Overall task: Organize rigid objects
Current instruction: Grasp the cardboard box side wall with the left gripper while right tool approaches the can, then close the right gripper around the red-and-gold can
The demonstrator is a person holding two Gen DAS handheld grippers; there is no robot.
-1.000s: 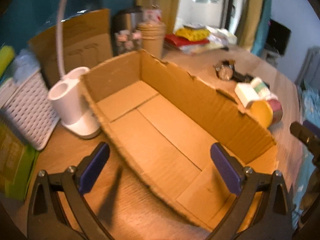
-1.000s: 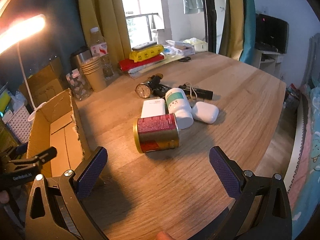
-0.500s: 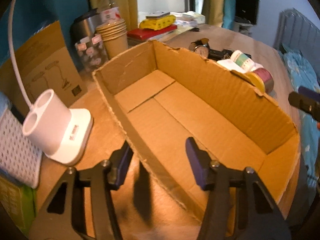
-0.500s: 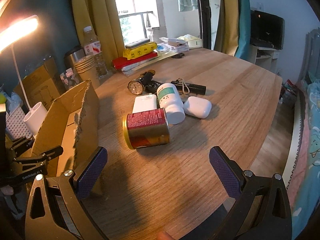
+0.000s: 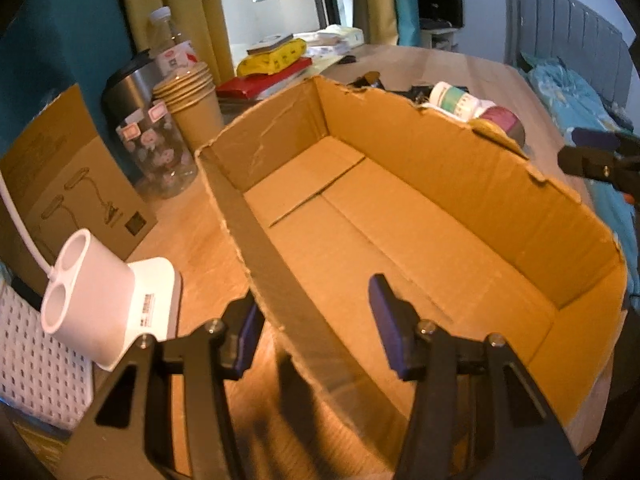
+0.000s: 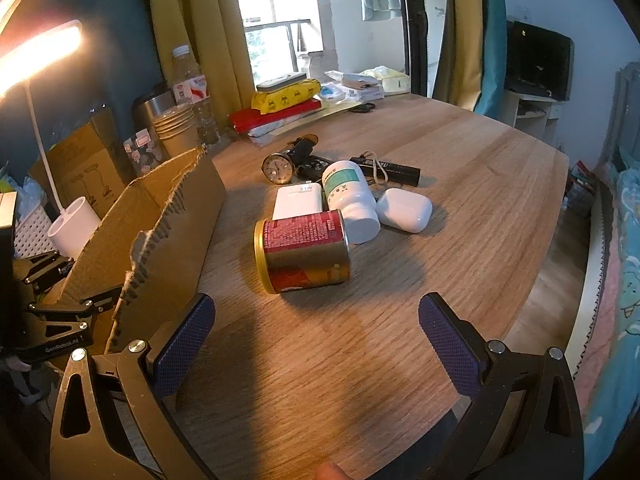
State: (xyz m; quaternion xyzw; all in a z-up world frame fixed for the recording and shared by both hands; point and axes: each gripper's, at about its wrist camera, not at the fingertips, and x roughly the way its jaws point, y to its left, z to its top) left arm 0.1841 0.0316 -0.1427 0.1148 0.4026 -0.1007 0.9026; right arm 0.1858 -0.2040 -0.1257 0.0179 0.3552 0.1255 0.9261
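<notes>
An open, empty cardboard box (image 5: 400,240) lies on the wooden table; it also shows at the left of the right wrist view (image 6: 168,216). My left gripper (image 5: 314,324) straddles the box's near wall, one finger outside and one inside, jaws partly closed with a gap on the inner side. My right gripper (image 6: 316,332) is open and empty above bare table. Ahead of it lie a red and gold can (image 6: 304,254) on its side, a white pill bottle (image 6: 350,200), a white earbud case (image 6: 404,210), a white power bank (image 6: 298,202), a watch (image 6: 278,168) and a black flashlight (image 6: 394,170).
A white lamp base (image 5: 100,300), a white perforated basket (image 5: 36,364), a flat carton (image 5: 68,184), a sticker jar (image 5: 154,156) and stacked paper cups (image 5: 192,100) stand left of the box. Books and packets (image 6: 288,104) lie at the table's far edge.
My left gripper moved up to the box's near wall and narrowed its jaws around it. The box has shifted and turned toward the loose objects. My right gripper stayed open.
</notes>
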